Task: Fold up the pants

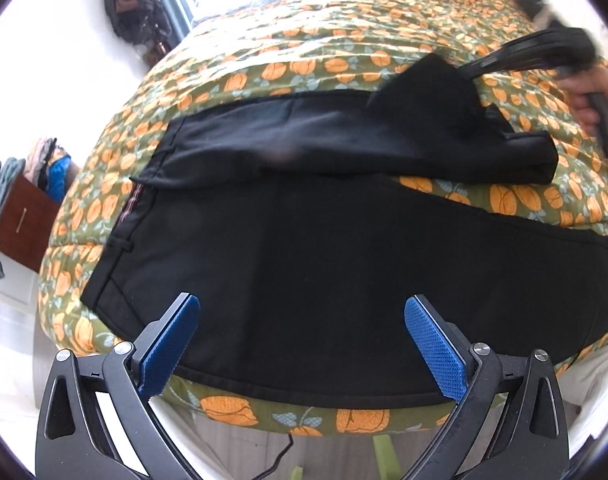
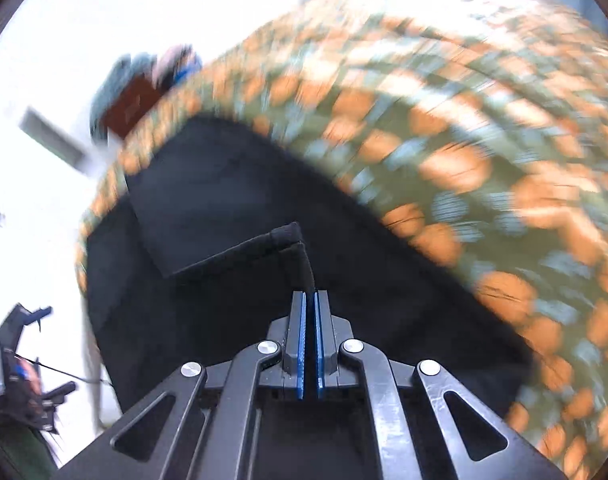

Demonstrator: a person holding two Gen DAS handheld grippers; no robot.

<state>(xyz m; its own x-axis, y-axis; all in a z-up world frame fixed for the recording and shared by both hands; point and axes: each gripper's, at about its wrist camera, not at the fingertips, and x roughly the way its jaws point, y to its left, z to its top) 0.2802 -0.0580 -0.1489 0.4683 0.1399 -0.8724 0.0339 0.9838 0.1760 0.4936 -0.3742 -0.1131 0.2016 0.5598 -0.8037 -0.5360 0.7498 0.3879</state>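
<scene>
Black pants (image 1: 304, 260) lie spread across a bed, waistband to the left. One leg (image 1: 304, 136) is doubled back over the far side. My left gripper (image 1: 301, 304) hangs open above the near edge of the pants, blue pads wide apart with nothing between them. My right gripper (image 2: 310, 292) is shut on the hem of that leg (image 2: 287, 236), which rises in a thin fold from the cloth into the pads. In the left wrist view the right gripper (image 1: 470, 74) is blurred at the upper right, lifting a corner of black cloth, held by a person's hand (image 1: 592, 96).
The bed carries a green quilt with orange flowers (image 1: 344, 40), also seen in the right wrist view (image 2: 464, 160). A brown wooden cabinet (image 1: 19, 224) with piled clothes (image 1: 51, 164) stands left of the bed. A dark bag (image 1: 131, 4) sits by the far window.
</scene>
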